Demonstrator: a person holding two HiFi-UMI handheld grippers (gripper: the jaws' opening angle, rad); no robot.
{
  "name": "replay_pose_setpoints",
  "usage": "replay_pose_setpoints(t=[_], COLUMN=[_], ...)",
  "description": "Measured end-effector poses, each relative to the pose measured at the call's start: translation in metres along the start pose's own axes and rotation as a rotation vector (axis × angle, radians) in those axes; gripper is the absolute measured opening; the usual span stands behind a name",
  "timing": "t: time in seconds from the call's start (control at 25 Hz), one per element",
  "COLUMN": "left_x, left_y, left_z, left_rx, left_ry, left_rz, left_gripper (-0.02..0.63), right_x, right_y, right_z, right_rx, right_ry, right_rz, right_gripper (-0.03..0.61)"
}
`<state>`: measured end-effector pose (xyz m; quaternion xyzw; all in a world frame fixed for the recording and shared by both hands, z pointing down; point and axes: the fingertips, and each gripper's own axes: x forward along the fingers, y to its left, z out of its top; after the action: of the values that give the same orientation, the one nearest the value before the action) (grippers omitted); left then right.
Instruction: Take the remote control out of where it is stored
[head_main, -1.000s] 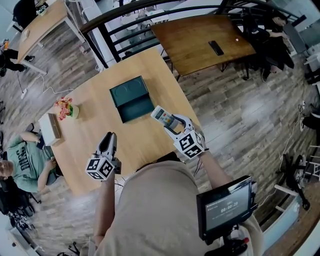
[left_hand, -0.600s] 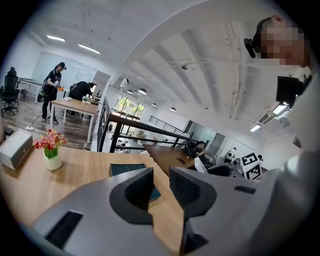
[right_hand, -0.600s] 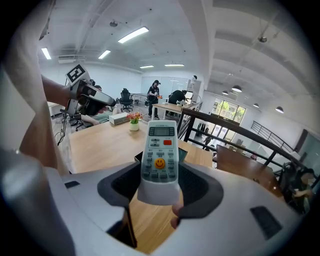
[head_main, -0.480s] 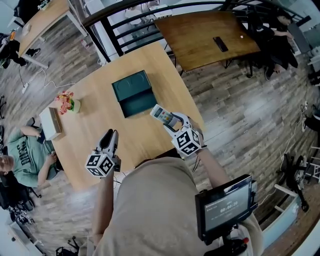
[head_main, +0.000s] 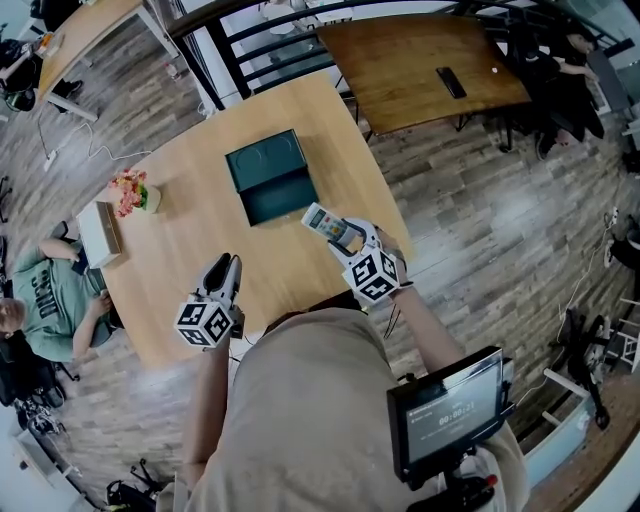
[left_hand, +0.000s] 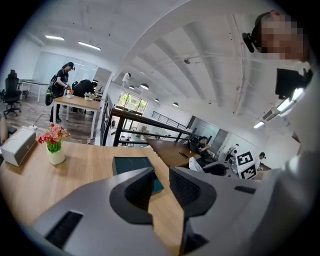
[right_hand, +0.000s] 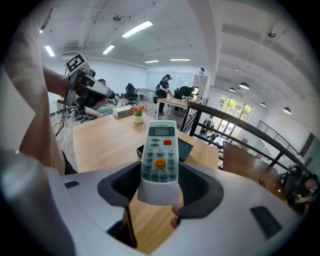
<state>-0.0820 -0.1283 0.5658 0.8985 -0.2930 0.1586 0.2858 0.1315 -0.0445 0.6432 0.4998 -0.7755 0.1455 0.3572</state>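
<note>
right gripper (right_hand: 160, 189): clamped on remote control (right_hand: 159, 150), held clear of open box (head_main: 270, 165) | left gripper (left_hand: 161, 182): jaws just eased apart, empty

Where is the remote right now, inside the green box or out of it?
Out. The right gripper clamps the remote between its jaws, over the table beside the open green box.

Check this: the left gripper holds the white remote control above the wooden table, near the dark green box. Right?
No: the right gripper holds the white remote control, as the right gripper view shows. The left gripper, whose jaws have just been opening, holds nothing. The rest stands: above the wooden table, near the dark green box.
</note>
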Motion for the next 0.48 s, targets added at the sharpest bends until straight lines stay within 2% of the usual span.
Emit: replay_pose_setpoints(t=[0.28, 0.48], left_x=[0.011, 0.014], left_y=[-0.004, 0.005], left_z=[-0.017, -0.031], left_rx=[0.024, 0.021], left_ry=[0.025, 0.05], left_rz=[-0.012, 0.008], left_gripper=[0.078, 0.078], right_x=[0.02, 0.035], right_y=[0.008, 0.016], right_z=[-0.018, -0.032], right_rx=[-0.006, 0.007], right_ry=[0.034, 0.06], right_rz=[0.034, 0.066], right_gripper=[0.241, 0.241])
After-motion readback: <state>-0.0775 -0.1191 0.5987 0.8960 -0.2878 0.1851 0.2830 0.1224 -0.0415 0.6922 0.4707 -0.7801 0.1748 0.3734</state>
